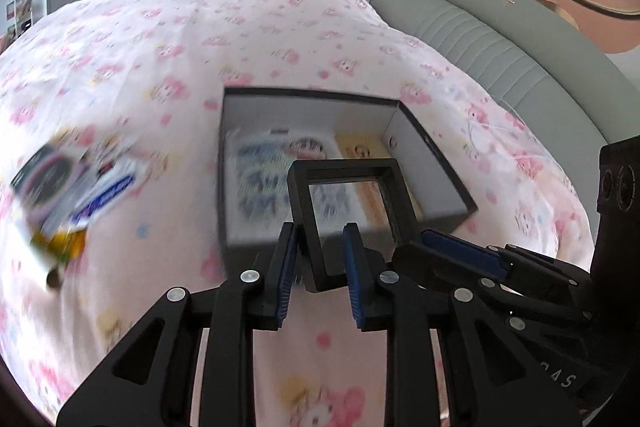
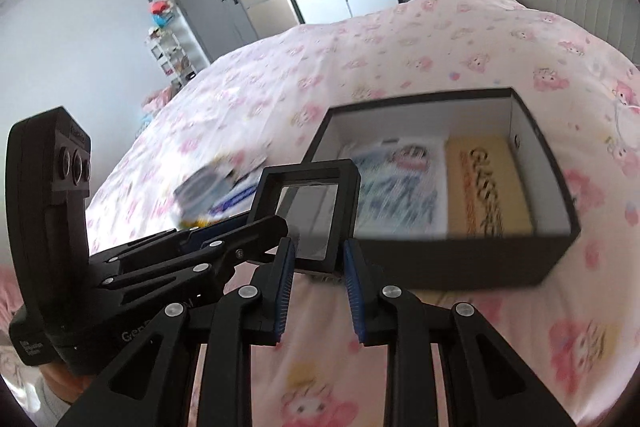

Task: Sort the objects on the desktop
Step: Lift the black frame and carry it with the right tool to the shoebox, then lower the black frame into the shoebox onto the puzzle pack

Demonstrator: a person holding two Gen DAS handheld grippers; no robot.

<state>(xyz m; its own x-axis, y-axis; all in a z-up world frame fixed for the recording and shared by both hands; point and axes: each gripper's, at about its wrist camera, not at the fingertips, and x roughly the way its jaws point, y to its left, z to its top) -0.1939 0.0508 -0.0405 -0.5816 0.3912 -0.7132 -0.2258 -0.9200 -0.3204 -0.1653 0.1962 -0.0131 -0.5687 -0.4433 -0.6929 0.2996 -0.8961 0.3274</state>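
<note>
A black square display frame (image 1: 344, 167) with a clear window hangs above the pink bedsheet, in front of an open black box (image 1: 436, 143). My left gripper (image 1: 320, 247) is shut on the frame's near left corner. My right gripper (image 1: 424, 247) comes in from the right and clamps the other near corner. In the right wrist view the frame (image 2: 308, 173) sits between the right gripper's (image 2: 318, 251) blue pads, with the left gripper (image 2: 256, 223) reaching in from the left. The box (image 2: 520, 131) holds a blue-printed booklet (image 2: 400, 187) and a yellow glasses case (image 2: 484, 183).
A blurred pile of loose items (image 1: 60, 183) lies on the sheet left of the box, also seen as the pile (image 2: 216, 195) behind the left gripper. A grey padded headboard (image 1: 500, 67) runs along the right. Pink bedsheet (image 2: 280, 99) surrounds the box.
</note>
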